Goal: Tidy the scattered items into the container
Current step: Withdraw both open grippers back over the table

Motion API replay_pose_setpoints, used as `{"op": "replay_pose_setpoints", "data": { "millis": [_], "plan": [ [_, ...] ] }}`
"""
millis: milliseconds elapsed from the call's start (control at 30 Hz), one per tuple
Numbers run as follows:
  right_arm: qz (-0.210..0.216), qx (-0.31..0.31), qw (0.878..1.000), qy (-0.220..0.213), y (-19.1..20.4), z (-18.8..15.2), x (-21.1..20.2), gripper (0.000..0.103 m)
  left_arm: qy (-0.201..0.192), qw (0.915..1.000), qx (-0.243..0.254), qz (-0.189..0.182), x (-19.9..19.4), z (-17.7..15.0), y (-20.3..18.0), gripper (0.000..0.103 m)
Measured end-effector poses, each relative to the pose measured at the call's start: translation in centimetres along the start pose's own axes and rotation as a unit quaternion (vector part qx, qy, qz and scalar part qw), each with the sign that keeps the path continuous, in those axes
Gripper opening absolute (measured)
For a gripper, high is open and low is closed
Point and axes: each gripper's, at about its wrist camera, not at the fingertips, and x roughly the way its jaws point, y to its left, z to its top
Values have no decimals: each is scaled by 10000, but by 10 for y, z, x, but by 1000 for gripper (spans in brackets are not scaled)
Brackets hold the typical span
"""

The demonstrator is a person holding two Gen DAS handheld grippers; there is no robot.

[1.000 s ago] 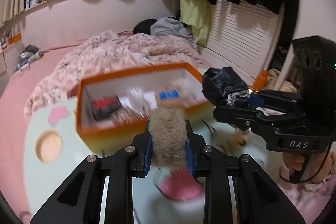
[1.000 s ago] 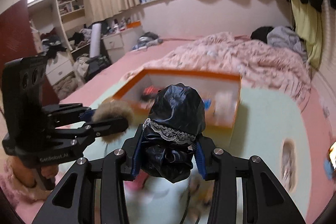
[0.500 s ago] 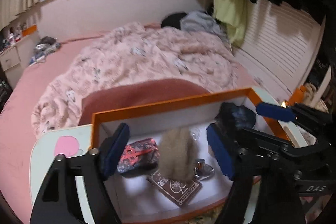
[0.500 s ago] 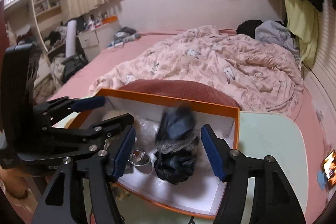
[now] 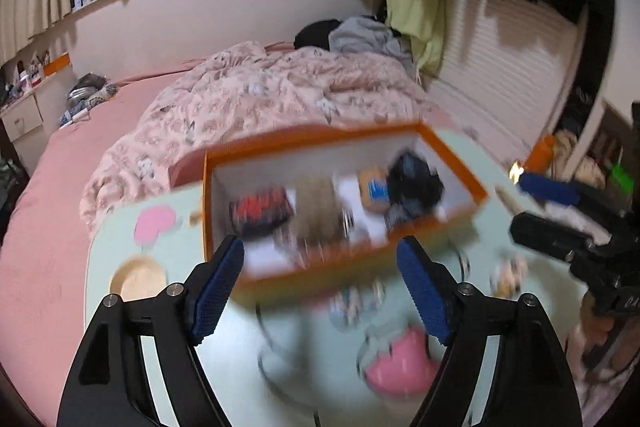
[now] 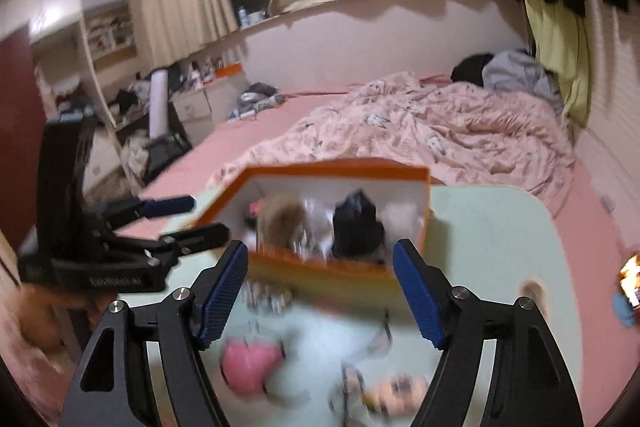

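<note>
An orange box (image 5: 348,277) with a white inside stands on the pale green table (image 5: 160,251). In it lie a brown fur ball (image 5: 316,213), a black lace-trimmed pouch (image 5: 412,183) and a red-and-black item (image 5: 260,211). My left gripper (image 5: 320,244) hovers before the box's near wall, jaws opening, nothing between them. My right gripper (image 6: 320,246) does the same, beside the left gripper (image 6: 206,217). The right wrist view shows the box (image 6: 332,277), fur ball (image 6: 280,223) and pouch (image 6: 356,227). A pink item (image 6: 248,367) lies on the table below the jaws.
Small blurred trinkets (image 6: 400,387) and thin wires lie on the near part of the table (image 6: 492,235). A pink bed with a rumpled quilt (image 5: 260,103) lies behind the box. Clothes hang at the right, and cluttered shelves (image 6: 112,39) stand at the far left.
Both grippers let go of the fur ball and the black pouch over the box, then drew back toward me. The two items now lie inside it.
</note>
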Motion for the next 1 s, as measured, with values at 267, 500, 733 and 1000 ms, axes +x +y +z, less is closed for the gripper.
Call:
{"op": "replay_pose_setpoints", "data": {
  "millis": [267, 500, 733, 1000],
  "plan": [
    [-369, -207, 9968, 680, 5, -77, -19, 81, 193, 9993, -183, 255, 12, -76, -24, 80],
    [-620, -838, 9883, 1109, 23, -89, -1, 84, 403, 9983, -255, 341, 29, -85, -24, 93],
    [-571, -776, 9818, 1635, 16, -100, 23, 96, 416, 9983, -249, 330, 33, -89, -25, 103],
    [-572, -771, 9818, 1639, 15, -101, 23, 98, 396, 9985, -231, 312, 35, -87, -26, 103]
  ]
}}
